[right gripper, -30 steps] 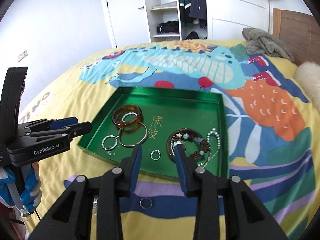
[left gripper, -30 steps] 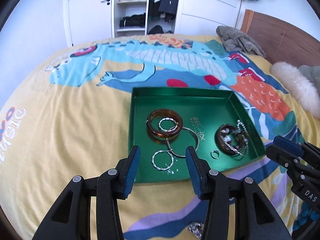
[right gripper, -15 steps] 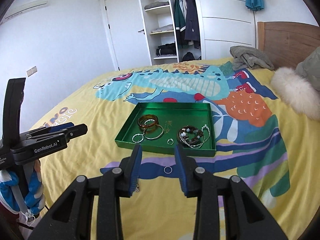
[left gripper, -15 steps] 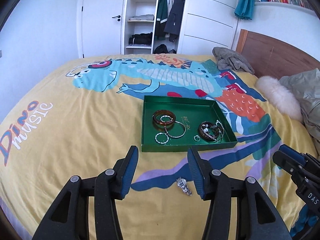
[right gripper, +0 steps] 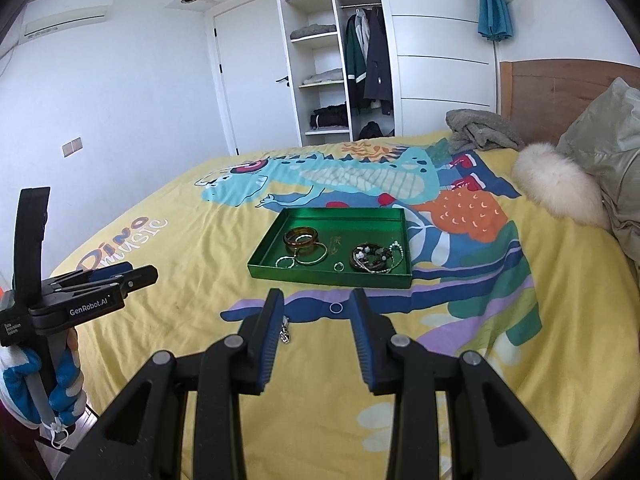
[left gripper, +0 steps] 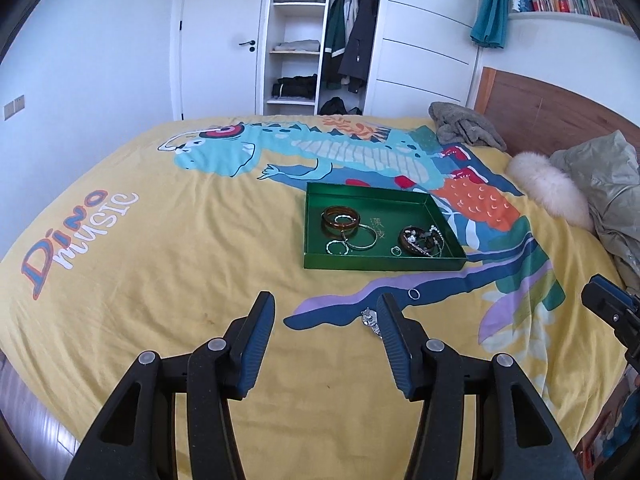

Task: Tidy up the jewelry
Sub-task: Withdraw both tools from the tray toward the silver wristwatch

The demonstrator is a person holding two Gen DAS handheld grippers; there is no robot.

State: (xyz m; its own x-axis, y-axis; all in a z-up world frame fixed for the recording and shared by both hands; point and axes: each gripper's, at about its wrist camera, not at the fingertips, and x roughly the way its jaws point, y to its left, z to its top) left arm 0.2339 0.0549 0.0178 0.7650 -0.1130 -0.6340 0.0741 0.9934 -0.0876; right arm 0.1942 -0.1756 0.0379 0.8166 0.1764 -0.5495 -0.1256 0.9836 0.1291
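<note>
Both tongs have drawn well back and up from the bed [left gripper: 160, 240] over the last second; a moment ago the green tray [left gripper: 372, 266] filled the space just ahead of their tips, and now it lies well beyond them, small in both views. By my reading this pull-back is a step away to survey, since two pieces are not yet in the tray.

The left gripper [left gripper: 326, 340] hangs over the yellow cover with its jaws wide and nothing between them. The right gripper [right gripper: 316, 334] is likewise spread and empty (its tips frame the blue and purple band of the print).

Inside the tray, far ahead of both tongs, sit the amber bangle [left gripper: 341, 219], a plain silver hoop [left gripper: 362, 237] touching it, a dark beaded bracelet [left gripper: 420, 240] toward the right wall, and a small ring [left gripper: 396, 251] between them.

Outside the tray, on the near side of it, lies a loose ring [right gripper: 335, 308], between the right gripper's tips and the tray wall. A little silver chain piece [left gripper: 370, 320] lies just beside the left gripper's right finger, partly hidden by it; from the right wrist it shows just past that tool's left finger.

I judge the task mostly done, with these two strays the likely next pickups.
</note>
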